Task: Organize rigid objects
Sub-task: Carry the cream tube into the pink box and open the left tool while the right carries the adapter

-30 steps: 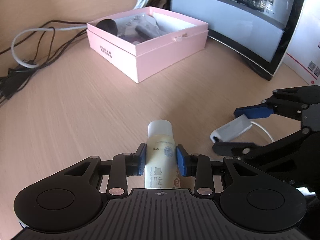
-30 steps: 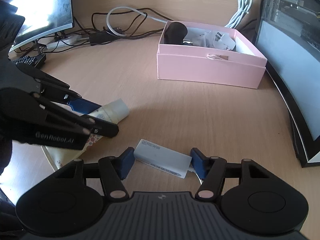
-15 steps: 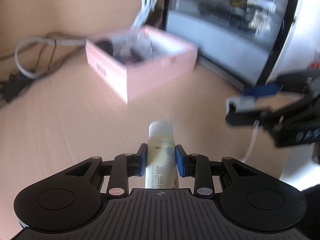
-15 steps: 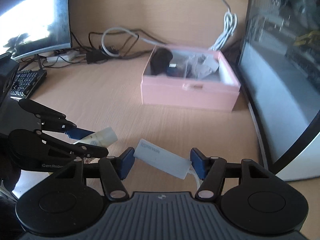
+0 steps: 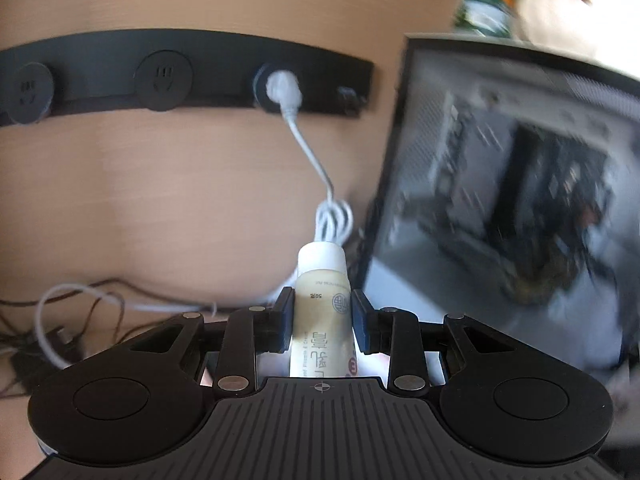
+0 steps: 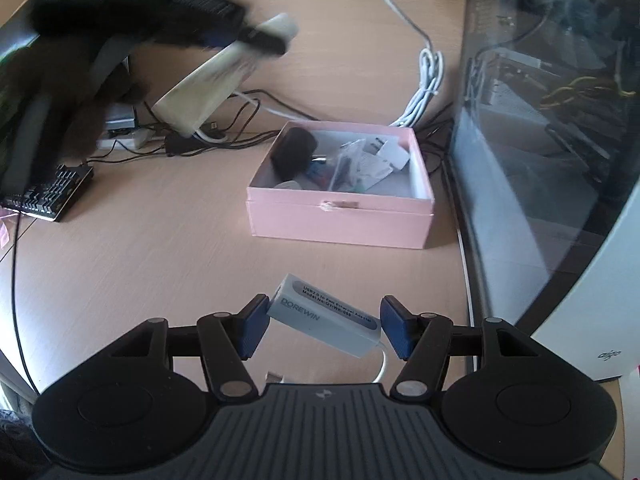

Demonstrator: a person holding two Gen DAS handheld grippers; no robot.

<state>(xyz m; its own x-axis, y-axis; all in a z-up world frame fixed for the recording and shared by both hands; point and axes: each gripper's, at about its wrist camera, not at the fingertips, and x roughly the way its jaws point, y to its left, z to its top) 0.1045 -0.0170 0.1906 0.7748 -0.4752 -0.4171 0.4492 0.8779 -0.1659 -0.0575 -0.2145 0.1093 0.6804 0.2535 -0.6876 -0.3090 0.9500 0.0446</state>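
1. Your right hand-held gripper [image 6: 323,330] pinches the adapter [image 6: 326,322] end to end between its pads. Its long axis lies across the jaws, tilted, with the left end higher. Its white cord hangs down behind.
2. The pink box [image 6: 340,222] sits on the counter [image 6: 140,248] straight ahead of that gripper and below it, open-topped and already holding small items. Judging by this, the right hand is the nearer one to the box, and the adapter's long axis runs roughly along the box's front wall.
3. Your left hand-held gripper [image 5: 322,314] clamps the tube [image 5: 323,312] by its sides, with the cap pointing forward along the fingers.
4. From the right wrist view, that tube [image 6: 208,80] is high at upper left, blurred, beyond the box and well above it.
5. Farther back, the cable [image 5: 316,168] runs up to the power strip [image 5: 184,76].
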